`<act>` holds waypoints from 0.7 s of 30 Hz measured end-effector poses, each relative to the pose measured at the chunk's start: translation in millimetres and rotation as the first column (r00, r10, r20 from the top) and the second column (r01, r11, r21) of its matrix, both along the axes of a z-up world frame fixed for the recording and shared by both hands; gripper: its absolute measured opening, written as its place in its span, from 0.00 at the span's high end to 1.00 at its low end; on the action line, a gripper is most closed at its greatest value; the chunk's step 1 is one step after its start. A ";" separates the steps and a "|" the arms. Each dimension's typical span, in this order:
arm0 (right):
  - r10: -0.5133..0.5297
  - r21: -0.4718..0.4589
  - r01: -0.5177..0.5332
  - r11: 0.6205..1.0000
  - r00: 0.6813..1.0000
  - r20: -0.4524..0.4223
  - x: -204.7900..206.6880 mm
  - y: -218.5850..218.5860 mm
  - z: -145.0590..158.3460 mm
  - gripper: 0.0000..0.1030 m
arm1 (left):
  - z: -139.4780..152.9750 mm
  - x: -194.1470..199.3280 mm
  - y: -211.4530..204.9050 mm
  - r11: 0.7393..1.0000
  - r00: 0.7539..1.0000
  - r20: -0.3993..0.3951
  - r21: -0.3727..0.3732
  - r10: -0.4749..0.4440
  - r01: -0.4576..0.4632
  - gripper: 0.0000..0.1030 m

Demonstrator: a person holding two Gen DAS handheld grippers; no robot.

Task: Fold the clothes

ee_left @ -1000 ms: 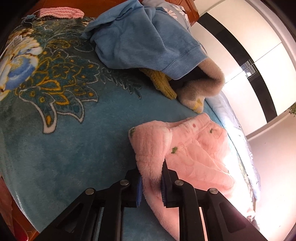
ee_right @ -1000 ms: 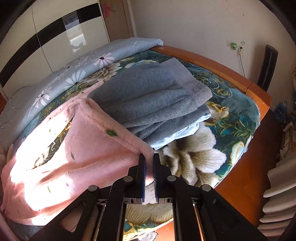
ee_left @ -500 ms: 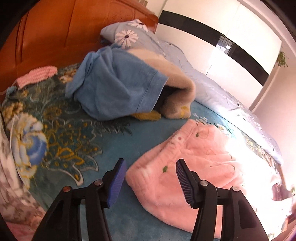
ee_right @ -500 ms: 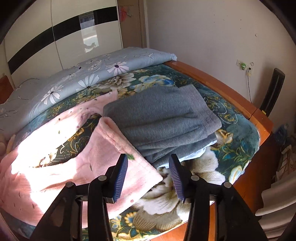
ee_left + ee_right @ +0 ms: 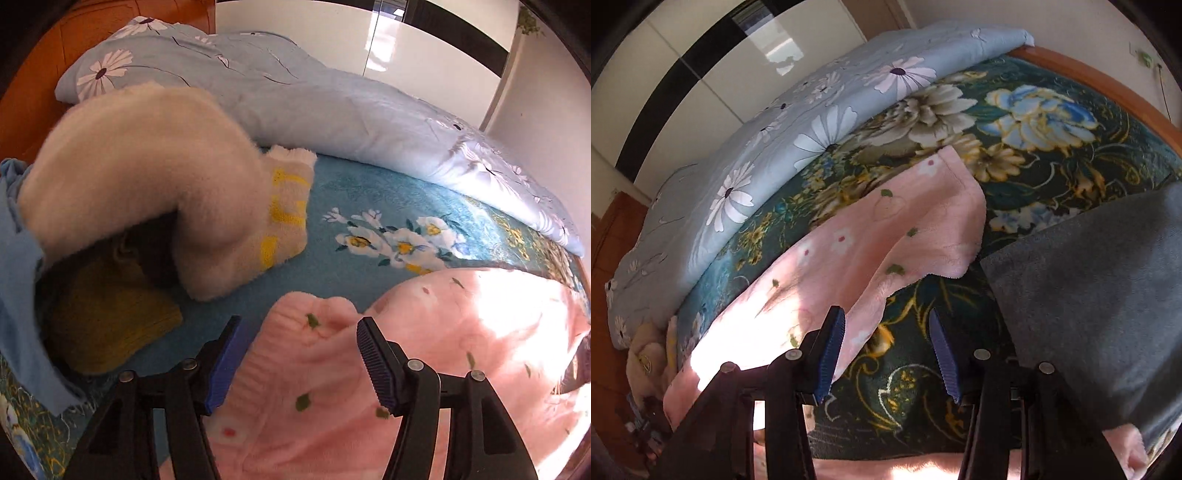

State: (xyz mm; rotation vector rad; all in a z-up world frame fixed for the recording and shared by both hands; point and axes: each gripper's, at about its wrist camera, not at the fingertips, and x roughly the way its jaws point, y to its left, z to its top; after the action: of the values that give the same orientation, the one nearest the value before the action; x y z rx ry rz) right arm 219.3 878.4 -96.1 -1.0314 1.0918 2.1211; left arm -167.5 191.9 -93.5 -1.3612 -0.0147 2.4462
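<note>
Spread right gripper [image 5: 888,354] above, seemingly, pink garment [image 5: 871,243]

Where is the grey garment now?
In the right wrist view, the grey garment lies at right on the floral blanket, beside the pink garment.

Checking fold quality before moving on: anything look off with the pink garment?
Yes. In the right wrist view one leg of the pink garment lies skewed, its corner curled up off the floral blanket, not squared. Both grippers, left and right, are open, holding nothing.
</note>
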 end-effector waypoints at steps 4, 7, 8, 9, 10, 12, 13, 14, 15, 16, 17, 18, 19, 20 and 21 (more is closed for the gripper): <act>-0.067 -0.080 0.064 0.995 0.997 -0.034 -14.8 19.7 -26.2 0.52 | -17.7 -19.5 0.9 0.999 0.998 0.048 0.034 0.030 -0.032 0.36; -0.130 -0.119 0.124 0.985 0.991 -0.045 -22.4 32.1 -41.1 0.52 | -29.4 -22.9 4.4 0.999 0.998 0.057 0.023 0.030 -0.031 0.36; -0.159 -0.132 0.150 0.980 0.985 -0.064 -22.6 36.4 -43.3 0.52 | -32.6 -22.8 4.7 0.999 0.998 0.061 0.024 0.029 -0.030 0.36; -0.185 -0.136 0.173 0.975 0.979 -0.080 -22.4 40.1 -43.4 0.52 | -35.4 -22.5 4.7 0.999 0.998 0.064 0.025 0.029 -0.031 0.36; -0.203 -0.129 0.191 0.973 0.975 -0.092 -22.4 42.9 -41.1 0.52 | -37.6 -22.6 4.4 0.999 0.997 0.066 0.027 0.031 -0.033 0.36; -0.220 -0.098 0.211 0.973 0.971 -0.097 -24.2 46.4 -33.4 0.63 | -40.7 -23.9 3.3 0.999 0.997 0.073 0.038 0.036 -0.039 0.36; -0.217 -0.074 0.211 0.975 0.972 -0.084 -26.2 46.9 -28.5 0.84 | -41.8 -24.3 2.6 0.998 0.996 0.075 0.046 0.040 -0.043 0.36; -0.215 -0.049 0.211 0.976 0.974 -0.072 -28.2 47.4 -23.6 0.91 | -42.7 -25.0 2.3 0.998 0.996 0.077 0.051 0.044 -0.048 0.36; -0.201 -0.015 0.200 0.980 0.978 -0.057 -30.0 46.5 -17.0 0.91 | -43.1 -25.5 2.4 0.997 0.996 0.077 0.053 0.046 -0.050 0.36; -0.182 0.023 0.183 0.983 0.983 -0.040 -31.6 44.8 -9.6 0.92 | -43.2 -25.6 2.6 0.997 0.996 0.075 0.054 0.047 -0.051 0.36; -0.164 0.080 0.166 0.983 0.986 -0.025 -31.5 42.0 0.2 0.93 | -43.2 -25.3 2.8 0.997 0.996 0.073 0.053 0.046 -0.050 0.36; -0.153 0.149 0.153 0.977 0.988 -0.011 -28.2 39.2 11.6 0.93 | -43.3 -24.9 3.2 0.997 0.997 0.071 0.052 0.044 -0.048 0.36; -0.148 0.188 0.144 0.972 0.989 0.008 -23.8 39.6 17.4 0.93 | -43.5 -24.6 3.7 0.998 0.997 0.070 0.052 0.041 -0.045 0.36; -0.145 0.211 0.136 0.968 0.989 0.029 -19.2 41.5 20.3 0.93 | -44.3 -24.8 4.4 0.998 0.997 0.070 0.053 0.038 -0.042 0.36; -0.143 0.234 0.128 0.964 0.988 0.049 -14.6 43.5 23.2 0.93 | -45.6 -25.3 5.1 0.998 0.997 0.071 0.054 0.034 -0.038 0.36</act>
State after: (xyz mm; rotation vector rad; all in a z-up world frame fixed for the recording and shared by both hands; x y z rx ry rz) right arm 204.7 921.9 -72.9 -0.8841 0.8359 2.0324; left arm -192.9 197.1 -139.1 -1.4347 -0.1238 2.4076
